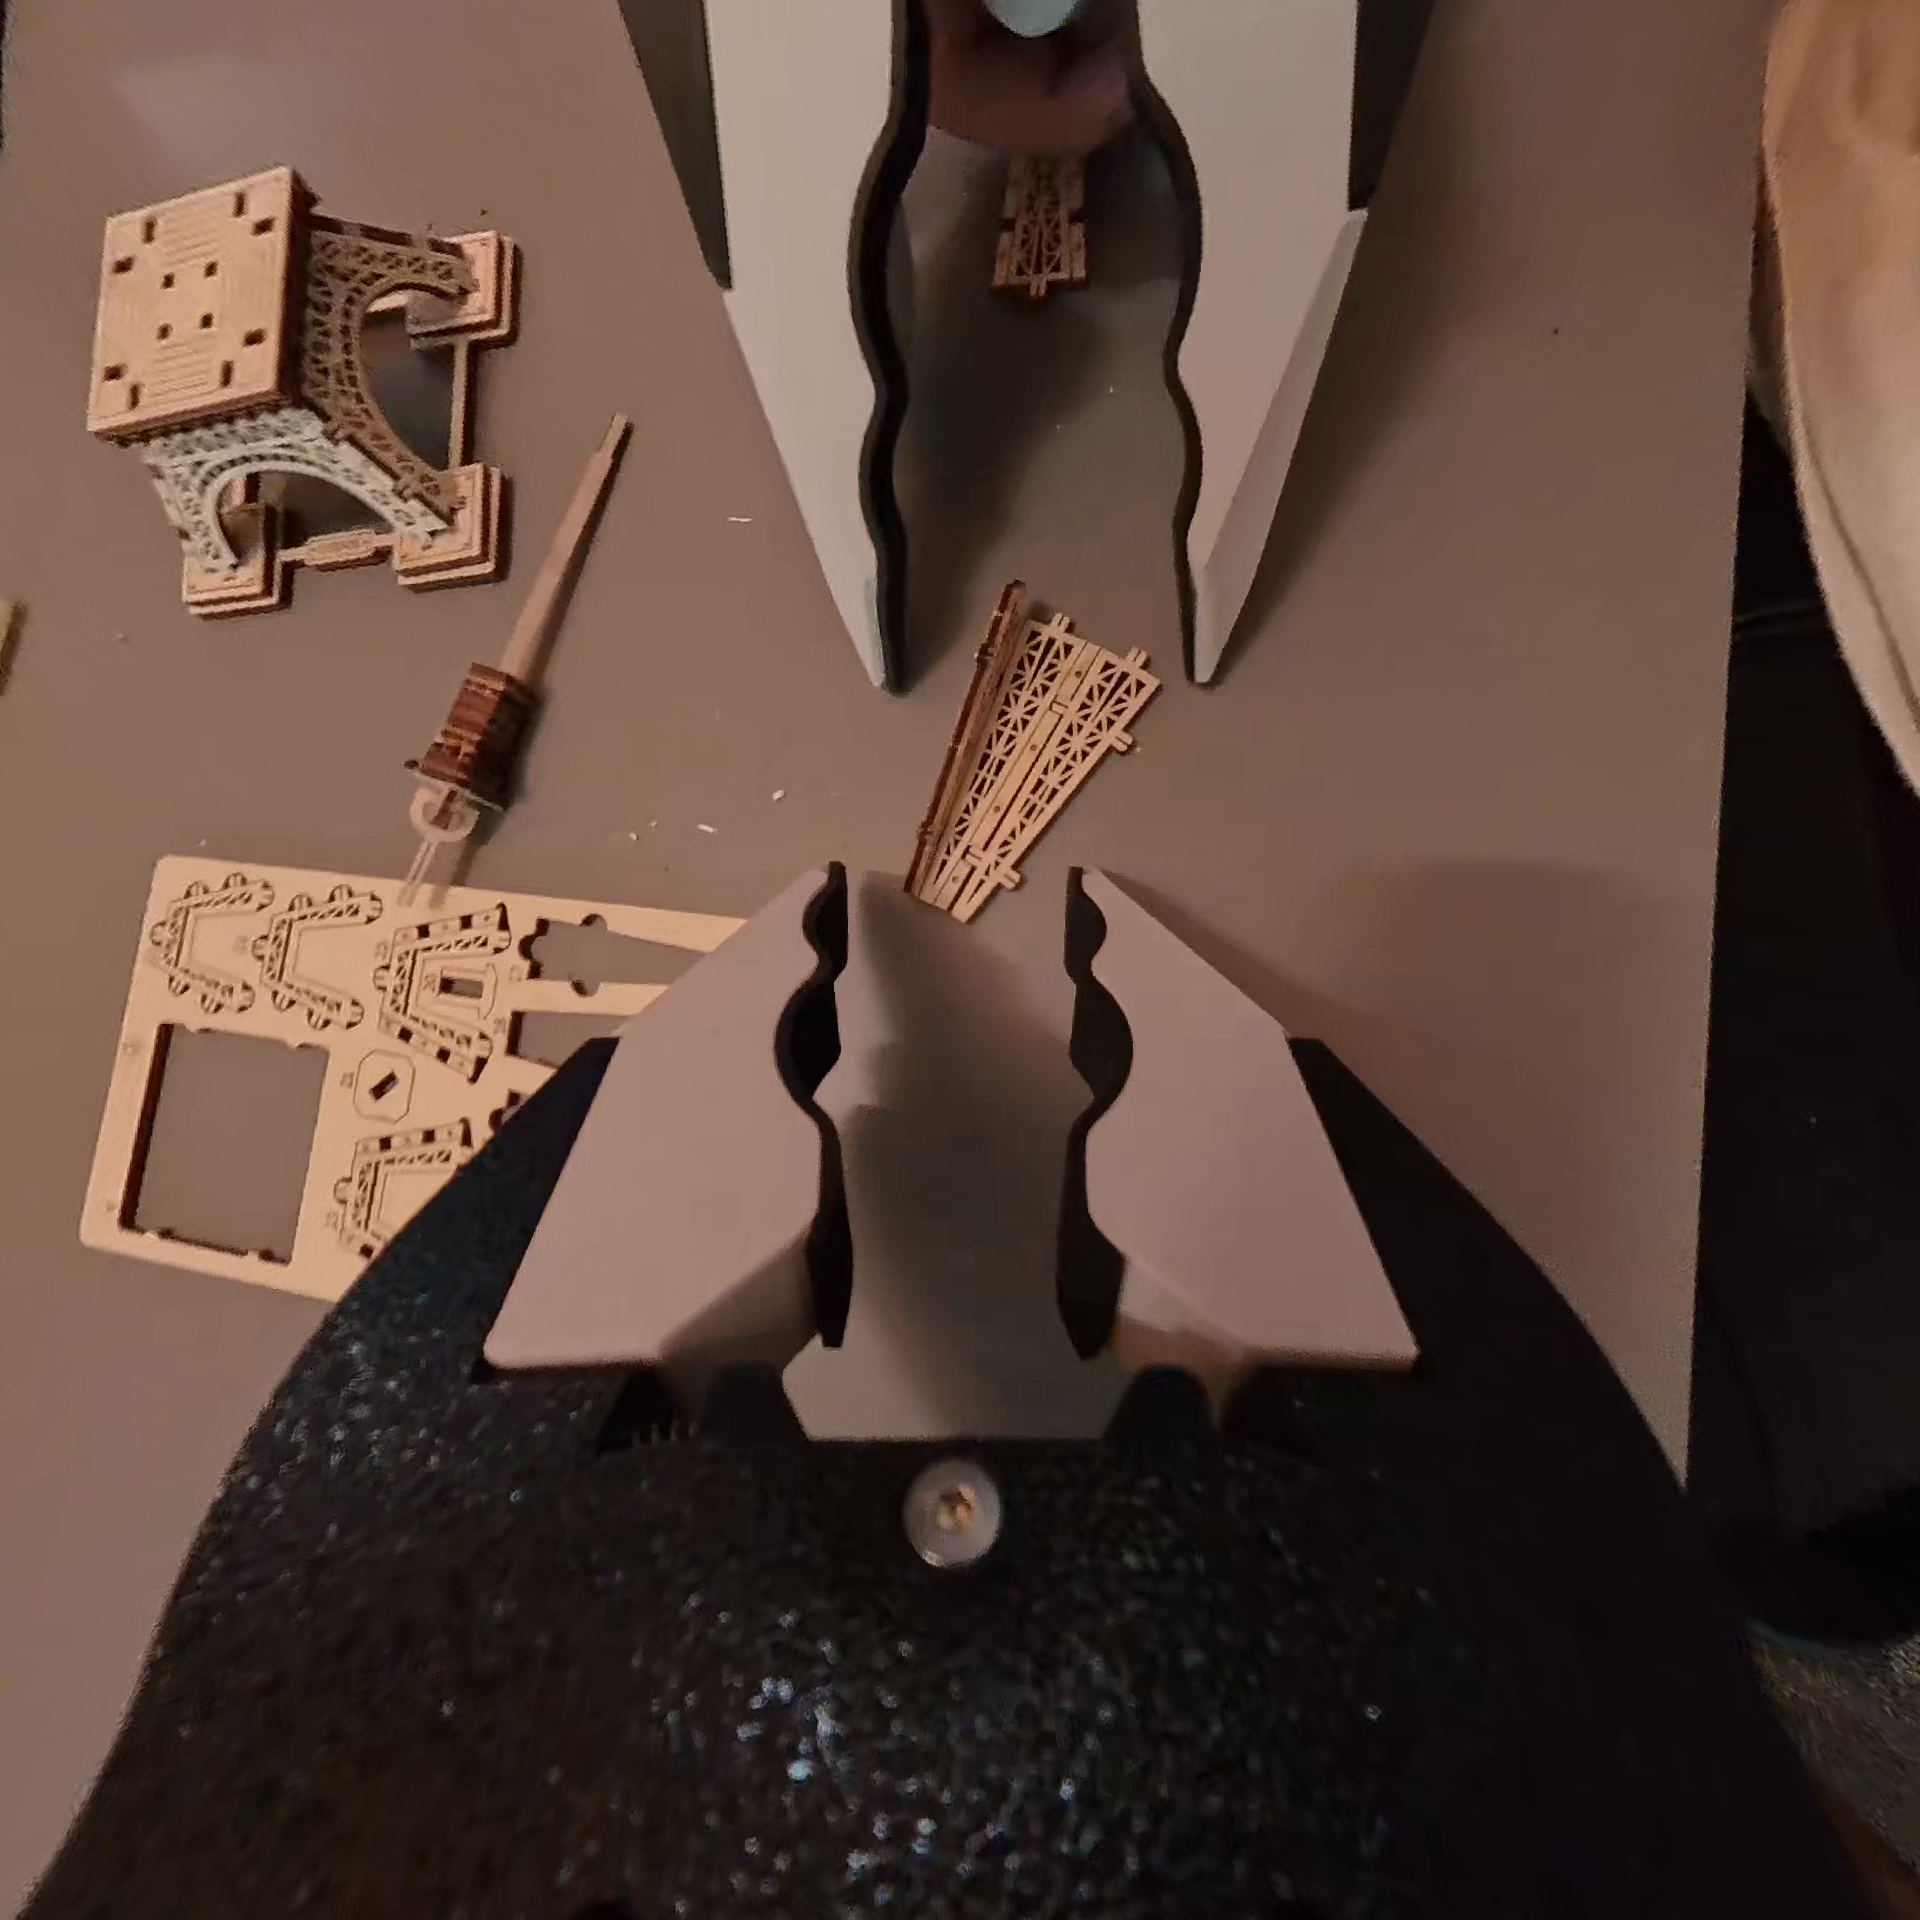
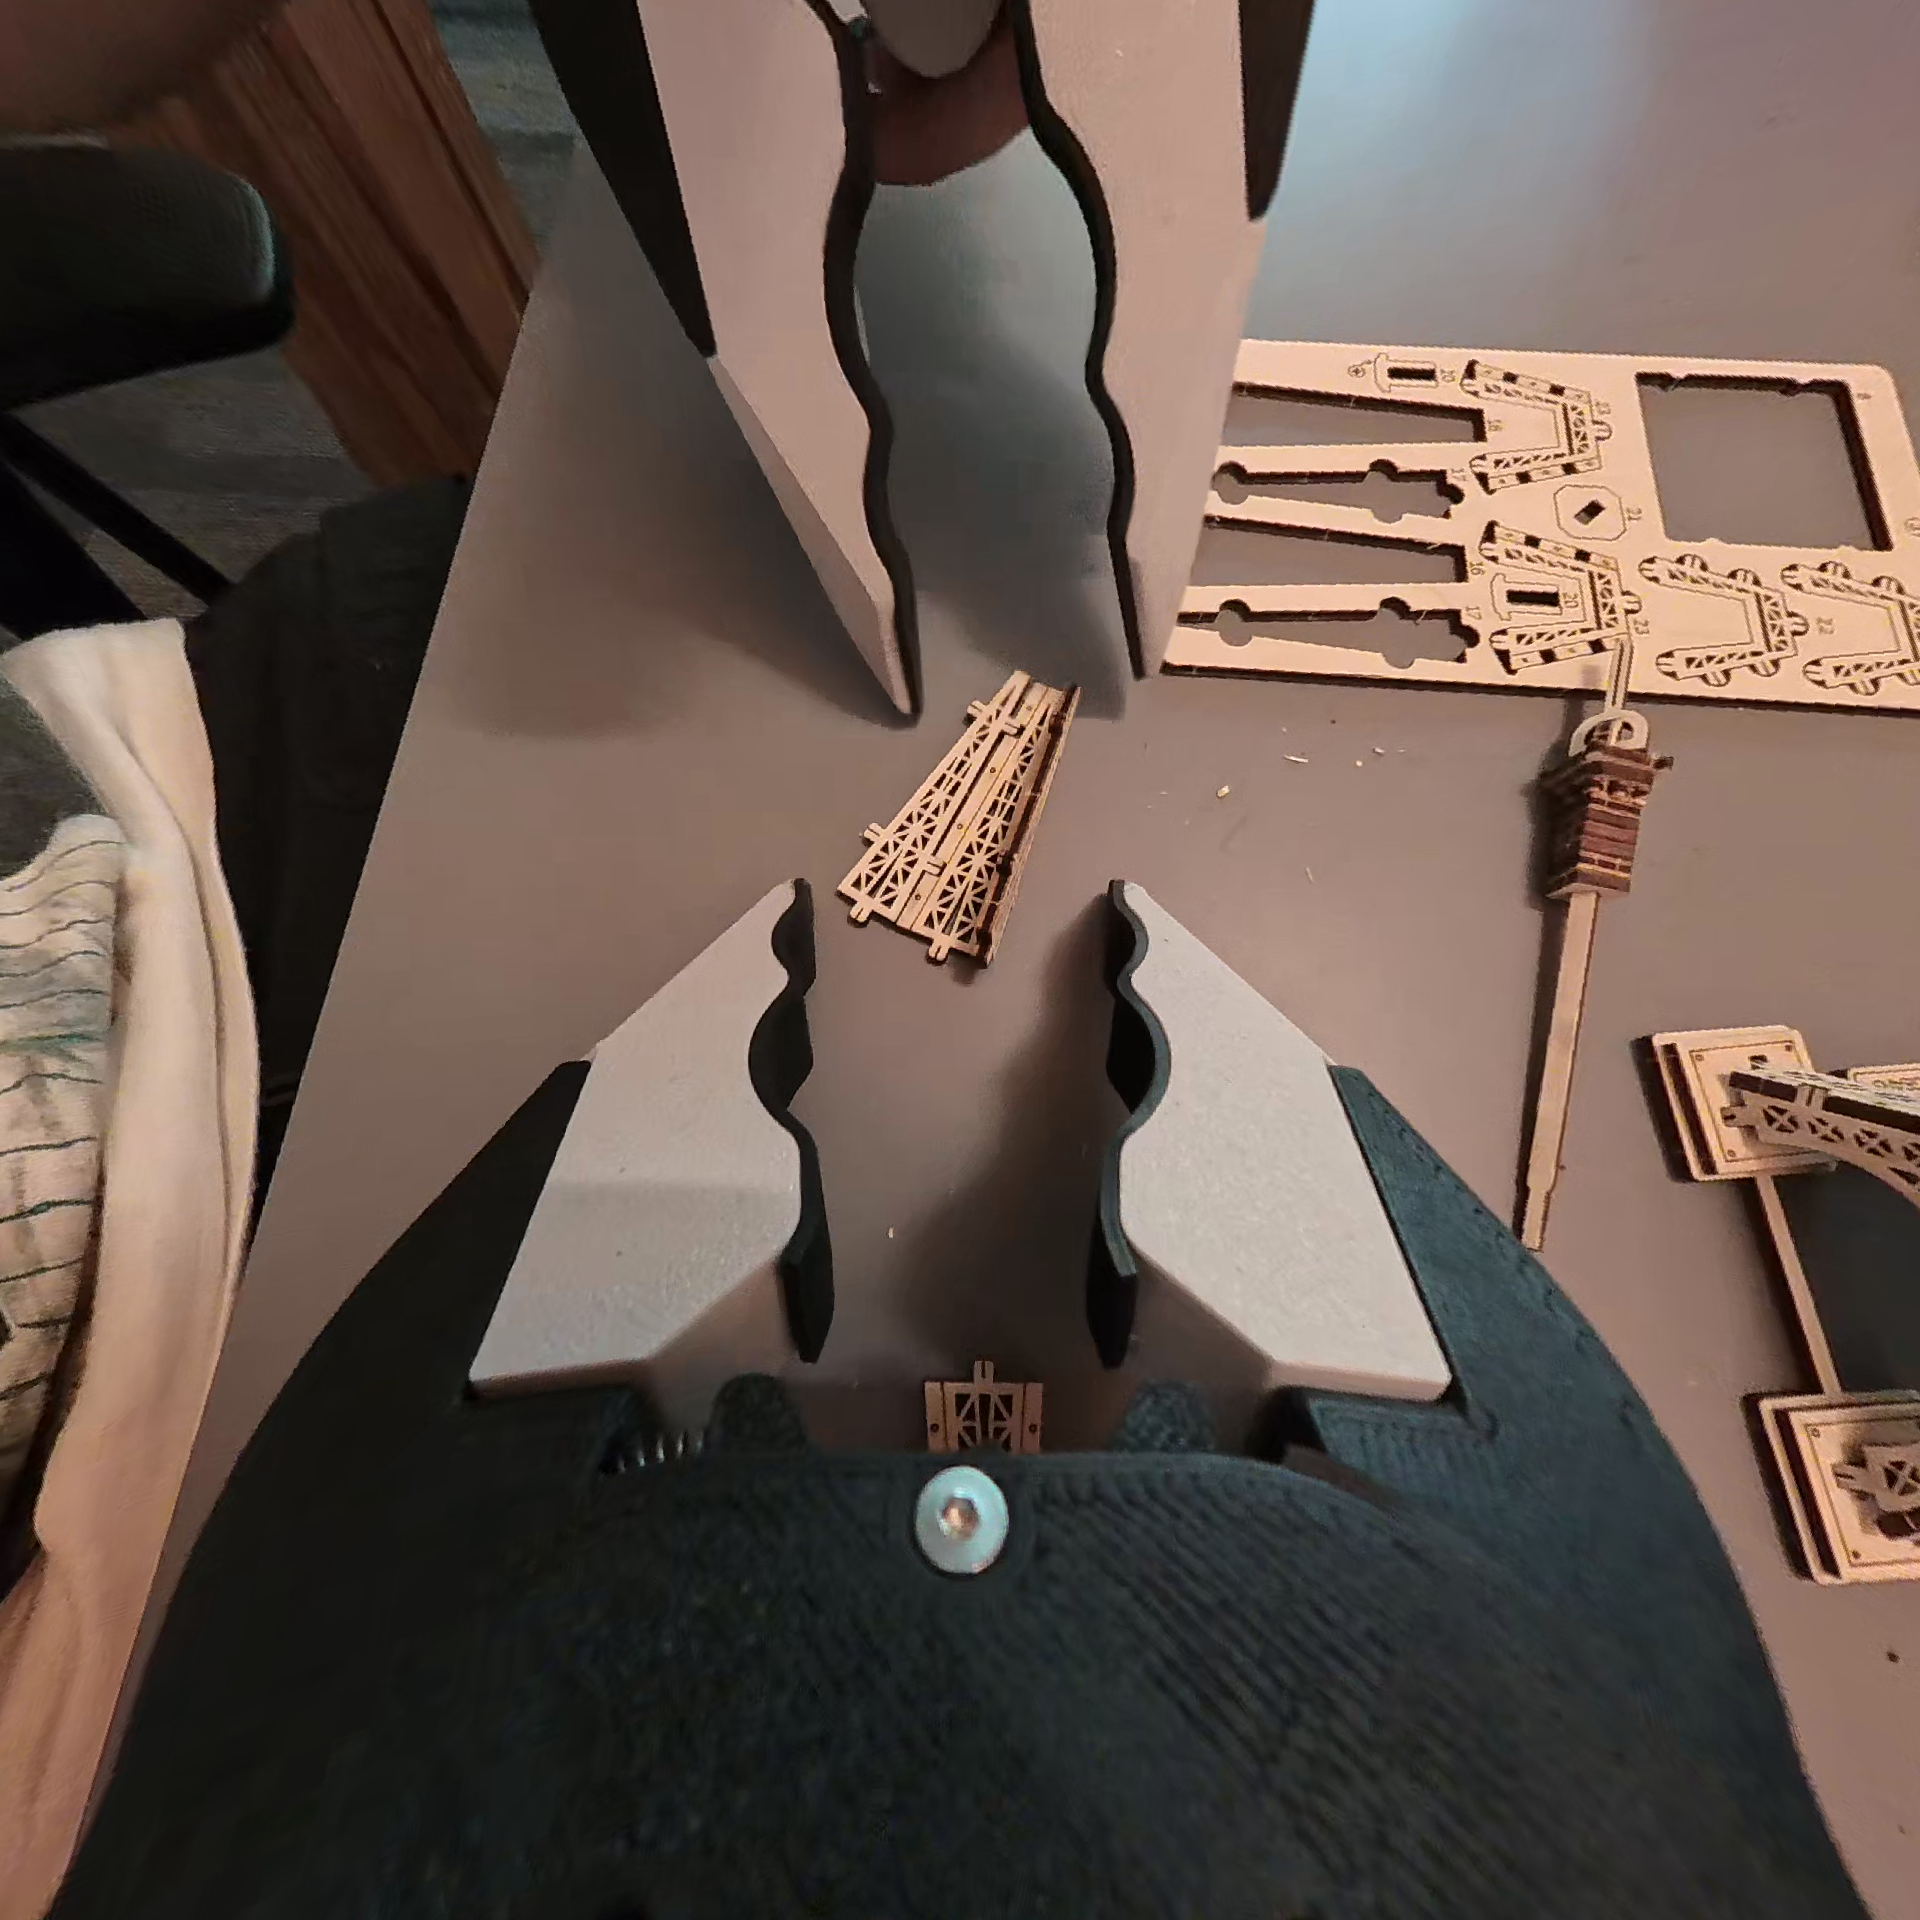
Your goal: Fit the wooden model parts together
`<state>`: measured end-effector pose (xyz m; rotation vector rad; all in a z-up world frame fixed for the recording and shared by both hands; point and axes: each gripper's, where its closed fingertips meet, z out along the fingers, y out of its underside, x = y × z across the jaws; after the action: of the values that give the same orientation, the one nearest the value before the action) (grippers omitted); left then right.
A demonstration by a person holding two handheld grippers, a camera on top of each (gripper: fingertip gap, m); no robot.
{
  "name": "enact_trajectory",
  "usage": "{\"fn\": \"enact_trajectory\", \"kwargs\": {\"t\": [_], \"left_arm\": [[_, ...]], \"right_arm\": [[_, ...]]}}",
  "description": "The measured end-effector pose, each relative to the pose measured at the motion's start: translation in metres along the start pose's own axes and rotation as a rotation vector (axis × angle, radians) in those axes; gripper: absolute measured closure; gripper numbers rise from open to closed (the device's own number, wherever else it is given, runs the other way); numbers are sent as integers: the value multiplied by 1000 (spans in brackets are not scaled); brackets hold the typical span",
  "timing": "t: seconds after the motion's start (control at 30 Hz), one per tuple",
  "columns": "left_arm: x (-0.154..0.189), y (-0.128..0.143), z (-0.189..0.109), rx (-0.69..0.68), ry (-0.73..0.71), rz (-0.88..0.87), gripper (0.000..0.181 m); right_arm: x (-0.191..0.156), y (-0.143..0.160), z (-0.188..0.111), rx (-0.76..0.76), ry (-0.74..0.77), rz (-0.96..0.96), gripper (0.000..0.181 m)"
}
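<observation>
A flat wooden lattice piece point(image 1: 1039, 769) lies on the grey table point(image 1: 1455, 727), between the two grippers, which face each other. My left gripper point(image 1: 956, 883) is open and empty, its tips just short of the piece's narrow end. My right gripper point(image 1: 1044, 675) is open and empty at the wide end. In the right wrist view, the lattice piece point(image 2: 966, 831) lies just ahead of my right gripper point(image 2: 958, 899), with the left gripper point(image 2: 1023, 686) beyond it. A smaller lattice piece point(image 2: 982, 1418) lies under the right gripper; it also shows in the left wrist view point(image 1: 1039, 239).
The assembled tower base point(image 1: 301, 395) point(image 2: 1818, 1195), a spire with a dark stacked block point(image 1: 520, 665) point(image 2: 1590, 831) and a punched-out part sheet point(image 1: 249, 1003) point(image 2: 1714, 566) lie to one side. On the other side is the table edge point(image 1: 1725, 935) point(image 2: 416, 727), with a person's light clothing point(image 2: 104, 935) beyond. Some 4 cm of space lies between my two pairs of fingers. It is some 9 cm from my right tips to the smaller lattice piece point(image 2: 982, 1418). Seen from the left wrist view point(image 1: 1041, 257) as well.
</observation>
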<state>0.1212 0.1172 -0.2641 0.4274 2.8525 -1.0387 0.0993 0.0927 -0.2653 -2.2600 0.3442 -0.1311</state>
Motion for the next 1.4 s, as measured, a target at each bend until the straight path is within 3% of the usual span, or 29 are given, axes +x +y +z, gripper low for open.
{"fn": "enact_trajectory", "kwargs": {"t": [0.13,0.43,0.8,1.4], "left_arm": [[6,-7,8,0,59,-35,155],[8,-11,11,-58,-94,-216,162],[11,-11,11,-40,-85,-129,164],[9,-11,13,14,-13,-217,165]], "right_arm": [[4,-1,2,-2,12,-10,131],[3,0,-2,10,17,-91,140],[1,2,-2,0,-54,-45,149],[2,2,-2,0,-69,-36,152]]}}
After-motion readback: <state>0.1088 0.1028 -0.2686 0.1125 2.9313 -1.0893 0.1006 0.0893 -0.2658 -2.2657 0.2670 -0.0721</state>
